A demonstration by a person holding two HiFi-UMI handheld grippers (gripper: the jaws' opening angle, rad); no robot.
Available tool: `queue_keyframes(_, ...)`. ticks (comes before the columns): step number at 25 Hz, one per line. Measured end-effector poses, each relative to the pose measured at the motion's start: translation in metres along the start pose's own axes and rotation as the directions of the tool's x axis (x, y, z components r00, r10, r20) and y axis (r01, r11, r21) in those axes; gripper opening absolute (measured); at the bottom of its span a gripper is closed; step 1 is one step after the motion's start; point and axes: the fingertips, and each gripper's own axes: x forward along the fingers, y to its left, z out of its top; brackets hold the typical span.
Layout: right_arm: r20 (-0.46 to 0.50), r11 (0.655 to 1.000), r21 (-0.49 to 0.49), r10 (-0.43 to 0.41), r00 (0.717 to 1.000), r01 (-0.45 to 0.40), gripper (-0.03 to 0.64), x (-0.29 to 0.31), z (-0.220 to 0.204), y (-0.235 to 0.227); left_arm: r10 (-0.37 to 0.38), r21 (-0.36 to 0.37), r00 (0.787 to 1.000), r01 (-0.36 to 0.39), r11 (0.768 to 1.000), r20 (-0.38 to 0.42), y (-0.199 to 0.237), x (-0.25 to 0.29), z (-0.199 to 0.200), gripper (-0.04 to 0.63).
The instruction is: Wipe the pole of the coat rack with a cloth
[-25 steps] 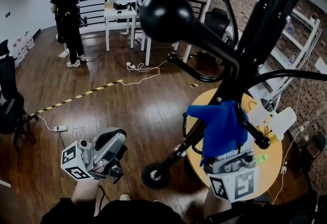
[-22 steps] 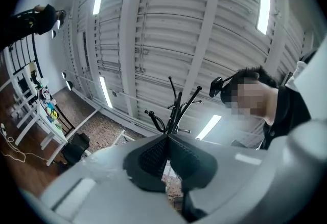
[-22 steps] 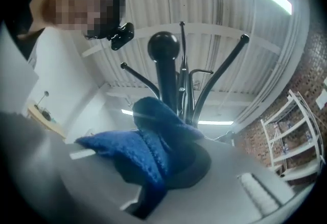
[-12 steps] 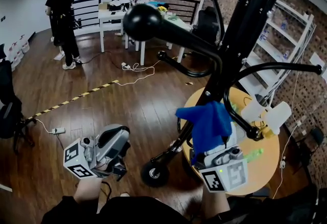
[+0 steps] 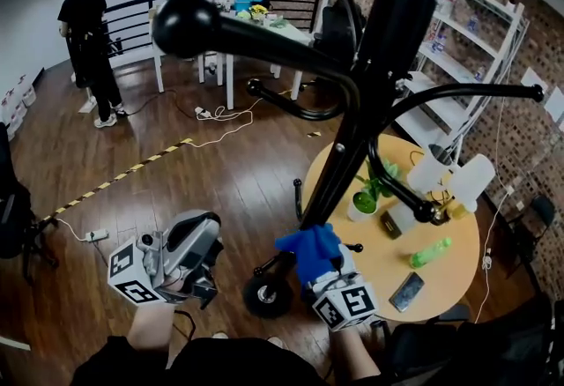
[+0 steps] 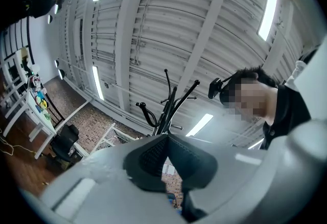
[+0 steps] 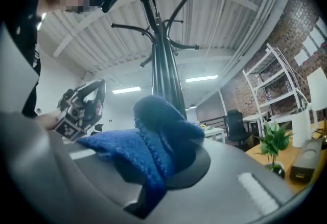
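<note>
Two tongs: right tongs point(image 5: 324, 274) clamped on blue cloth point(image 5: 304, 248) beside upright pole point(image 5: 370, 85); left tongs point(image 6: 166, 146) closed, empty.

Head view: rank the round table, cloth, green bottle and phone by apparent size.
1. table
2. cloth, though it may be nearer the camera
3. bottle and phone: they look about alike, so not ranked

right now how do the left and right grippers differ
The right gripper is shut on the blue cloth; the left gripper is shut on nothing. The right gripper is low beside the coat rack pole; the left gripper is well off to its side. Both point upward.
</note>
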Motion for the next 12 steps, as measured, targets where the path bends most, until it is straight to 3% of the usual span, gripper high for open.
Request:
queue_keyframes(6, -0.098, 0.998, -0.041, -0.045, 0.994, 0.041, 0.020, -0.007, -0.064, -0.008, -0.006, -0.006, 1.000, 0.006, 1.000, -0.005, -0.004, -0.001, -0.003, -0.006)
queue_keyframes(12, -0.177, 0.998, 0.023, -0.059, 0.982, 0.064, 0.020, -0.014, -0.111, -0.022, 0.011, 0.007, 1.000, -0.011, 1.000, -0.007, -0.005, -0.005, 0.000, -0.006)
